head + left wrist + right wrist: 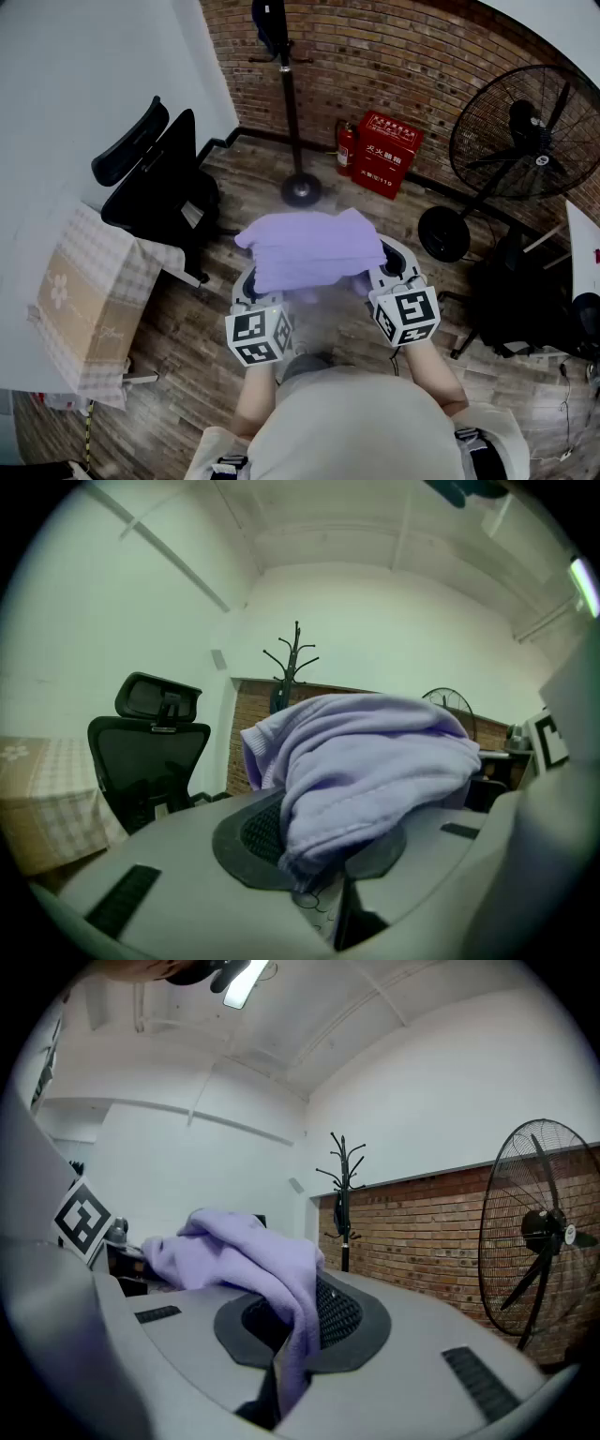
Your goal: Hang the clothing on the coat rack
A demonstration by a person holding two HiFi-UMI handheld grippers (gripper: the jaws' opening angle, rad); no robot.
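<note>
While the rack (286,84) is standing well apart, left hand-held gripper (249,286) and right hand-held gripper (394,272) are both clamping the garment (314,248).

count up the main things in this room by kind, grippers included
purple garment: 1
coat rack: 1
office chair: 1
pedestal fan: 1
red fire box: 1
fire extinguisher: 1
grippers: 2, the left gripper and the right gripper, both clamped on the garment
total: 8
</note>
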